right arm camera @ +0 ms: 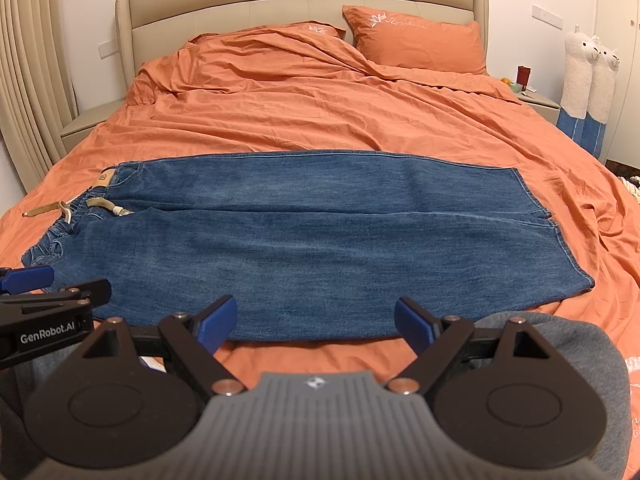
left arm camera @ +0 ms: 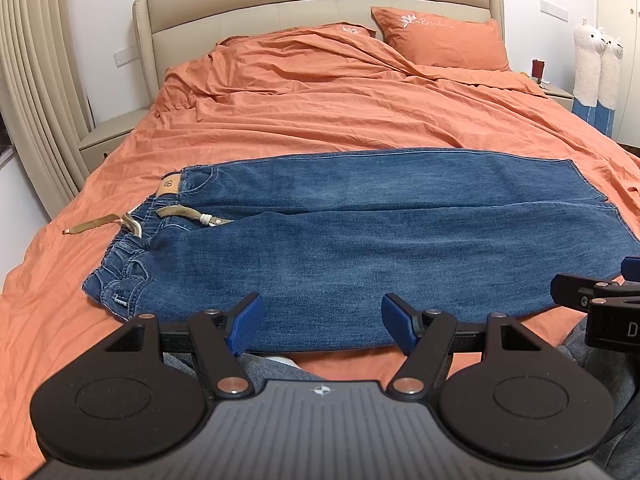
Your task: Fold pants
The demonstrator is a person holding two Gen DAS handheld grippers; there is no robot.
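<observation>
Blue denim pants (left arm camera: 360,236) lie flat across the orange bed, waistband with a tan drawstring (left arm camera: 120,220) to the left, leg hems to the right. They also show in the right wrist view (right arm camera: 312,240). My left gripper (left arm camera: 322,322) is open and empty, hovering at the pants' near edge. My right gripper (right arm camera: 316,322) is open and empty, also at the near edge, further right. The right gripper's tip shows at the far right of the left wrist view (left arm camera: 624,280); the left one shows at the left of the right wrist view (right arm camera: 28,280).
The orange duvet (left arm camera: 340,100) is wrinkled, with a pillow (left arm camera: 440,38) at the beige headboard. Nightstands stand on both sides (left arm camera: 108,136), (right arm camera: 538,100). Alpaca plush toys (right arm camera: 588,76) lean on the right wall. Grey clothing (right arm camera: 560,344) lies near the front edge.
</observation>
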